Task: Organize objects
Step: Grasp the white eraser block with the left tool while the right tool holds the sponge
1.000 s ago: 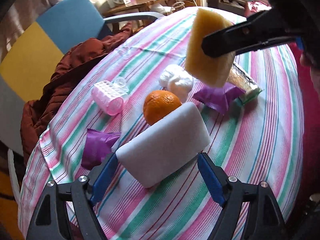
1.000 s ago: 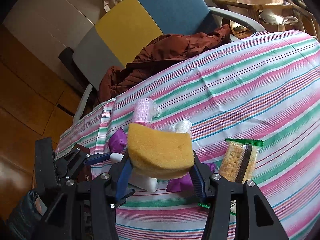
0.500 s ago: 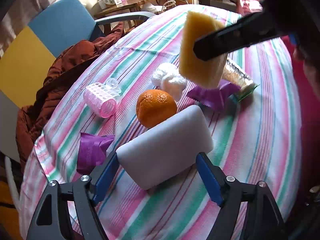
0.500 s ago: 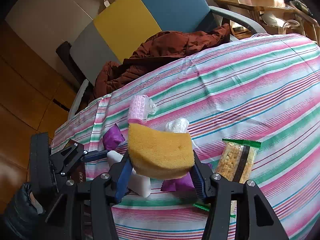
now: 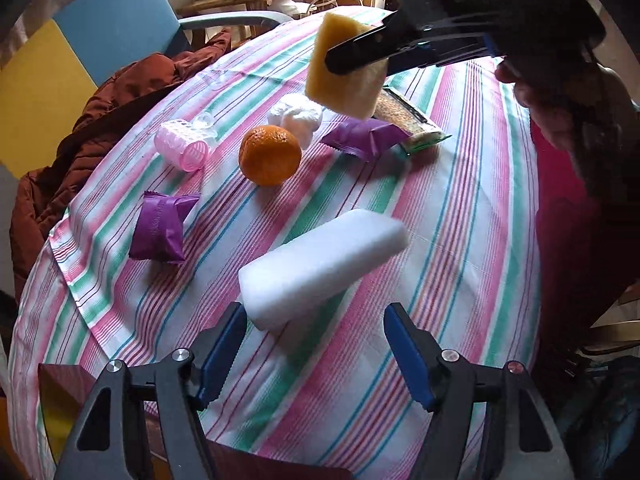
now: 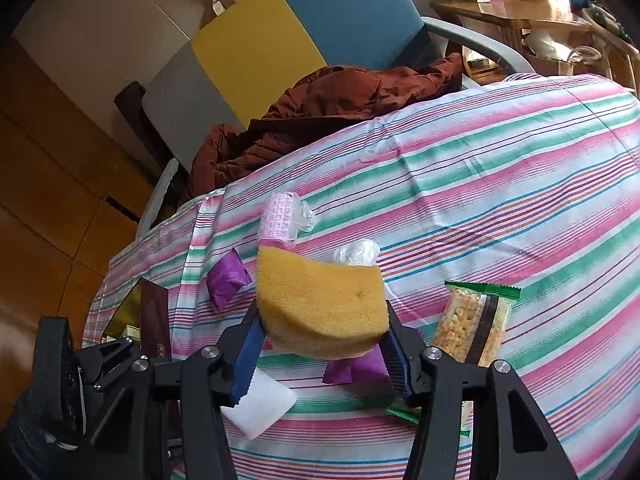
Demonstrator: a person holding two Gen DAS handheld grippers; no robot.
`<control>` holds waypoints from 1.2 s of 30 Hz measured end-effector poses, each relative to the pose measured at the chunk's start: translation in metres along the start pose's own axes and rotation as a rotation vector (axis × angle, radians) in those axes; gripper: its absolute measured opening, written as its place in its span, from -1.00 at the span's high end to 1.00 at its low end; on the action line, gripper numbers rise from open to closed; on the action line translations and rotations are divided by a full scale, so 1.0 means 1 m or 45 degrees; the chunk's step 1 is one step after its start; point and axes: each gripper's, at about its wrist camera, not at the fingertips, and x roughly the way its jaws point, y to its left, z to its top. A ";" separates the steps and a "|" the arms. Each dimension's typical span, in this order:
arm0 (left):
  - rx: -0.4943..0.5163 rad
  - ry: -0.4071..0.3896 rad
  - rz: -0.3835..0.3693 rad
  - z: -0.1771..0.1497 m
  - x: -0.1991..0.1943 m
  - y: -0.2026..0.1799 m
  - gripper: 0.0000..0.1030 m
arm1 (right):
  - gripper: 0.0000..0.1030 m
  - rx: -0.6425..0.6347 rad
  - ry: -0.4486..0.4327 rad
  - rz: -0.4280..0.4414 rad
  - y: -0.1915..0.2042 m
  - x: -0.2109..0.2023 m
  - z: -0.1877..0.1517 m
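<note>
A white foam block [image 5: 320, 264] lies on the striped tablecloth [image 5: 460, 208], just ahead of my left gripper [image 5: 316, 350]. That gripper is open; only the block's near end reaches the gap between its blue pads, touching neither. My right gripper [image 6: 320, 340] is shut on a yellow sponge [image 6: 320, 304] and holds it in the air above the far cluster of objects. From the left wrist the yellow sponge [image 5: 344, 76] hangs over a white wrapped ball [image 5: 296, 118]. The white block's corner [image 6: 260, 408] shows below my right gripper's left finger.
On the cloth lie an orange [image 5: 270, 155], a pink hair roller [image 5: 182, 146], two purple packets [image 5: 160, 228] [image 5: 364, 138] and a cracker pack [image 6: 472, 328]. A dark red box [image 6: 154, 324] sits at the table edge. A brown jacket [image 6: 340, 100] is draped over a chair.
The white block was held tilted between my left gripper's fingers; now it lies flat on the cloth and the gripper has drawn back. The right gripper still holds the yellow sponge aloft.
</note>
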 end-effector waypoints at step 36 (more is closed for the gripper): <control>0.253 0.148 -0.019 0.020 0.049 -0.008 -0.45 | -0.10 -0.040 -0.055 0.012 0.007 -0.007 -0.001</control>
